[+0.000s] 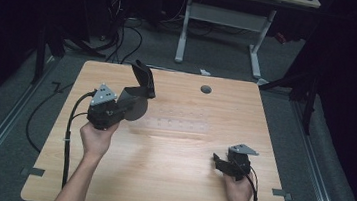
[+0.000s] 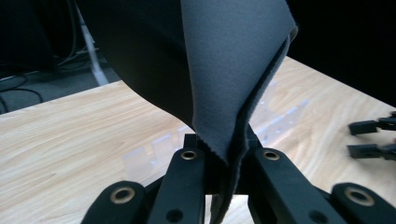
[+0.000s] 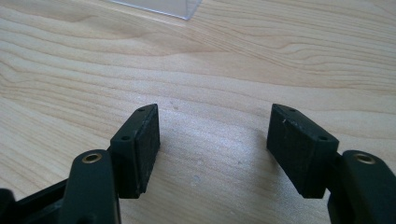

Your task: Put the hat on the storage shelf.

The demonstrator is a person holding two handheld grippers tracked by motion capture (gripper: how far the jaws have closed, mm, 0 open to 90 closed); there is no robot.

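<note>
The left gripper (image 2: pixel 224 161) pinches a grey cloth (image 2: pixel 233 70) rising above it (right gripper (image 3: pixel 212 149) gapes empty).

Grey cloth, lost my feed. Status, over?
Left gripper shut on grey cloth, held above the table. Right gripper open, low over bare wood. Nothing in the way.
</note>
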